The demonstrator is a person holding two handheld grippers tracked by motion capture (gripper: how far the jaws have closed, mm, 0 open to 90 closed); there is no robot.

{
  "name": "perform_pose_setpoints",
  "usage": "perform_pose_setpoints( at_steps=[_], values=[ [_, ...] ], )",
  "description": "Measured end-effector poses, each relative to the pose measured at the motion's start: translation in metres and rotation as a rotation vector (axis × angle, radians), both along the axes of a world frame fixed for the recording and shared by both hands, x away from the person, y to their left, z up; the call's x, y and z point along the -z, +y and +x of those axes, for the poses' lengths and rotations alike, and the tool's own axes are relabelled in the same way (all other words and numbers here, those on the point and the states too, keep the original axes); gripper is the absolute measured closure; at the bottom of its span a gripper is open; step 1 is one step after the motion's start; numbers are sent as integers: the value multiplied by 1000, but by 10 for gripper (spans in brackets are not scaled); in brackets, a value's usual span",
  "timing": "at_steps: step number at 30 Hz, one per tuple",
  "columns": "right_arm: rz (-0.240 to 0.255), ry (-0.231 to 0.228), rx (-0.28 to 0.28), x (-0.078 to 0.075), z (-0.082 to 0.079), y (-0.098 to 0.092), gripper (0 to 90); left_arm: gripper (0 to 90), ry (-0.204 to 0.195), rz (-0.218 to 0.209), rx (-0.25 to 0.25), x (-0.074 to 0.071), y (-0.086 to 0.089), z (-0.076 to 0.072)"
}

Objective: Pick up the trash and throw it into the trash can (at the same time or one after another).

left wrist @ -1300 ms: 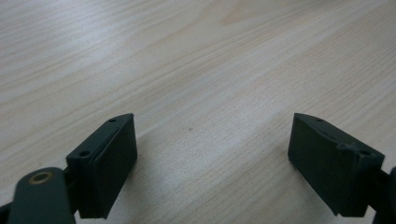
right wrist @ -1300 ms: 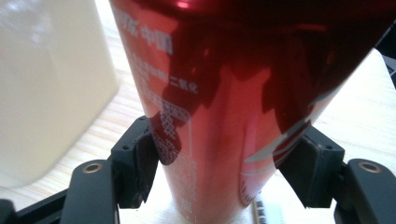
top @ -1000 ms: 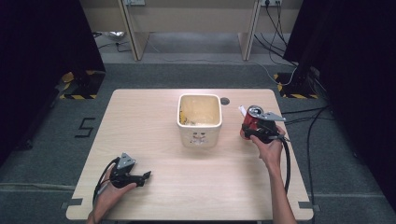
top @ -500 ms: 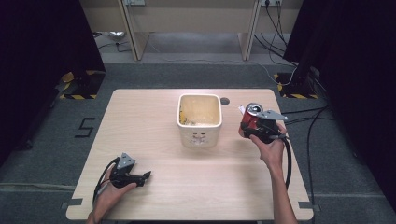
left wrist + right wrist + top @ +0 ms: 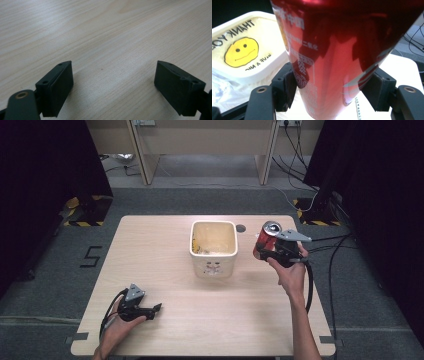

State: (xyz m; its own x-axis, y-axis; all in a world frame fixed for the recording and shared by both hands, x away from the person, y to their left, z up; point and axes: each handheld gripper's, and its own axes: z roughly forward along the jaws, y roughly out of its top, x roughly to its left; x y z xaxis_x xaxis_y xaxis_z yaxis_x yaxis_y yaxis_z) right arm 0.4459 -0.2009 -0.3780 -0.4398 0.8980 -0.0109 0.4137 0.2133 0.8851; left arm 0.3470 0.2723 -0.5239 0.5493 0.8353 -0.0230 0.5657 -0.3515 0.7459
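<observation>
My right claw (image 5: 267, 251) grips a red can (image 5: 265, 240), jaws clamped on both its sides, held tilted above the bench (image 5: 165, 245). A cream tub (image 5: 214, 248) with a smiley sits just left of that claw. My left claw (image 5: 150, 310) rests open on the bench, nothing between its jaws.

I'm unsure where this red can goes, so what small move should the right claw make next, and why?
Probably carry it left, over the cream bin. The right claw is shut on the red can, held off the table beside the open-topped bin; the left claw sits open and idle.
</observation>
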Motion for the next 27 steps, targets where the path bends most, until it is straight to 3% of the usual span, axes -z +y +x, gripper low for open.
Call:
perform_pose_setpoints(
  at_steps=[10,21,27],
  values=[
    [-14,13,-40,-16,5,14,339,145,1,0,2,0,0,0],
    [-24,-6,-57,-39,11,27,338,142,2,0,3,0,0,0],
    [-26,-9,-68,-44,13,35,339,142,2,0,3,0,0,0]
  ],
)
